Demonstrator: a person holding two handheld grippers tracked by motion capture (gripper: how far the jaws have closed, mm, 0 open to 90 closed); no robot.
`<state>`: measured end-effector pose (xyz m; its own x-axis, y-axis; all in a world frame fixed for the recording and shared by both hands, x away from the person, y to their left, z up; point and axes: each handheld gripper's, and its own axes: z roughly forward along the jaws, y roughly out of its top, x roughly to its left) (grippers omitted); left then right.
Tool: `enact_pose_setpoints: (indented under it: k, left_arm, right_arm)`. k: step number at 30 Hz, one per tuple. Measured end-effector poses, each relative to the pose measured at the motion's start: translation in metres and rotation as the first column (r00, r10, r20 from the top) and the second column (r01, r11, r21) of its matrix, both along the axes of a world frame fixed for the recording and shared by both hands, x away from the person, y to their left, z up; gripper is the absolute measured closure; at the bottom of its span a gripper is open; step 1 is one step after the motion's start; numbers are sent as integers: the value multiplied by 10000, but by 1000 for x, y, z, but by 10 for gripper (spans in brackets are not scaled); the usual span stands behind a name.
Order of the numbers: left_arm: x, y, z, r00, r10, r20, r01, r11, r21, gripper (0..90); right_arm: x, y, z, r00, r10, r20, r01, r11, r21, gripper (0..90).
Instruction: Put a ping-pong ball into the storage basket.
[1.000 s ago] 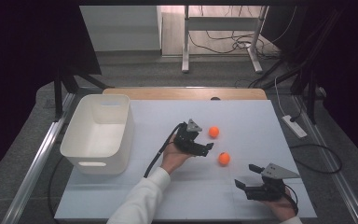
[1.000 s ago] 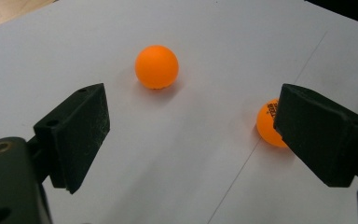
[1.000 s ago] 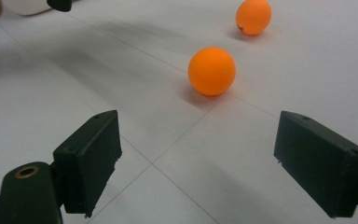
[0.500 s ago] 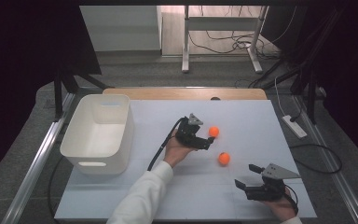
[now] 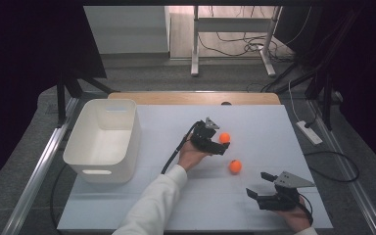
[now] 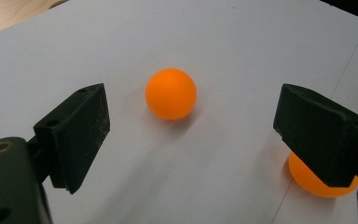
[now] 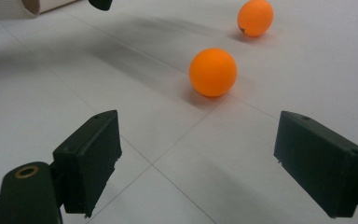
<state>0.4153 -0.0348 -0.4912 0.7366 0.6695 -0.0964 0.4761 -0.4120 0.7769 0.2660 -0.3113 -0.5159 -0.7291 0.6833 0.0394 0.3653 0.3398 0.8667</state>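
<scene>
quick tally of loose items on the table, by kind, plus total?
Orange balls: 2, the far ball lying ahead of the open left tool, the near ball between the two tools
White bins: 1, the bin at the table's left
Total: 3

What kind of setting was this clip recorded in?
Most likely a lab or workshop set up for recording, not a home. A white-covered table holds just a white bin and two orange balls; loose cables and a power strip lie on the floor beyond.
</scene>
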Motion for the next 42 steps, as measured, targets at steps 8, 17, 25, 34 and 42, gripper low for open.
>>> enact_pose_setpoints:
  k: [8, 17, 25, 34, 42]
  left_arm:
    - [3, -2, -1, 10000, 43, -83, -43, 10000, -34, 115]
    - [11, -8, -4, 9997, 117, -195, -117, 9999, 11, 115]
    - [16, -9, -10, 9995, 198, -260, -192, 9996, 227, 115]
    - [23, -12, -20, 9987, 220, -459, -202, 9990, 395, 119]
    - [30, -19, -23, 9986, 156, -503, -128, 9983, 568, 127]
  right_arm:
    - [1, 0, -1, 10000, 23, -17, -23, 10000, -33, 143]
    - [1, 0, -1, 10000, -14, -7, 14, 10000, -48, 143]
    - [2, -1, -1, 9999, -101, -50, 101, 9999, -71, 143]
    - [2, -1, -1, 9999, -97, -79, 96, 9999, -76, 143]
    - [2, -2, -2, 9998, -152, -98, 151, 9998, -108, 143]
